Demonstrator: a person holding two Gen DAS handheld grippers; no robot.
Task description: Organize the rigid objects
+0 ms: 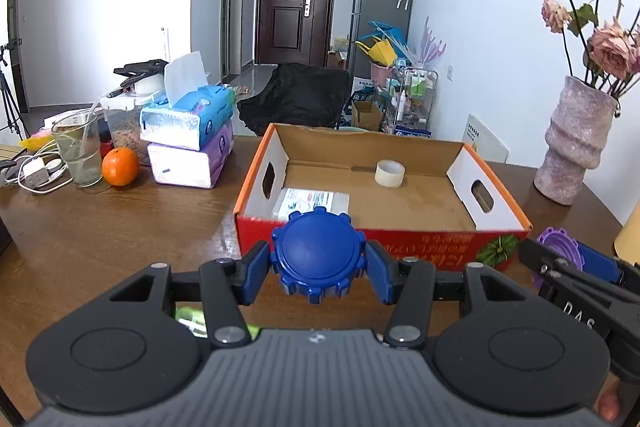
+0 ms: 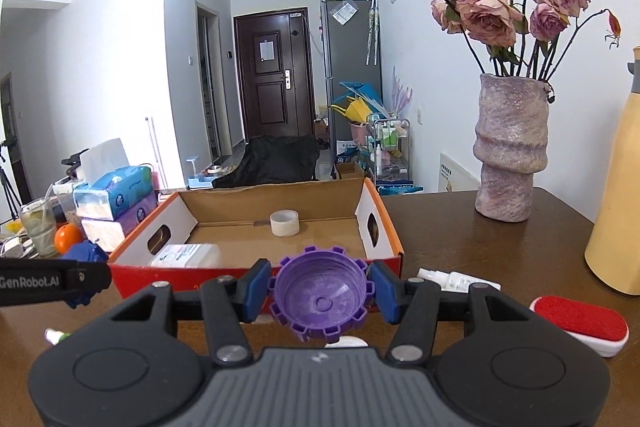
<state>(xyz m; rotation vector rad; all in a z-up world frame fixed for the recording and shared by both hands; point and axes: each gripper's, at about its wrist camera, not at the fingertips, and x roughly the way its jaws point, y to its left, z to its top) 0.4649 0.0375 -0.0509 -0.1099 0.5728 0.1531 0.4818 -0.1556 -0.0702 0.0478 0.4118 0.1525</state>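
Note:
My left gripper [image 1: 317,259] is shut on a blue gear-shaped cap [image 1: 316,251], held just in front of the red-orange cardboard box [image 1: 400,247]. My right gripper [image 2: 320,291] is shut on a purple gear-shaped cap [image 2: 320,297], hollow side facing me, also in front of the box [image 2: 132,277]. Inside the box lie a tape roll [image 1: 389,173] and a flat white packet [image 1: 310,205]. The purple cap also shows at the right of the left wrist view [image 1: 558,241]; the blue cap shows at the left of the right wrist view [image 2: 86,255].
Stacked tissue packs [image 1: 192,139], an orange [image 1: 120,166] and a glass [image 1: 78,151] stand left of the box. A vase of dried roses [image 2: 510,151] stands right. A red and white brush [image 2: 580,323], a white tube [image 2: 456,279] and a yellow bottle [image 2: 616,227] are near the right gripper.

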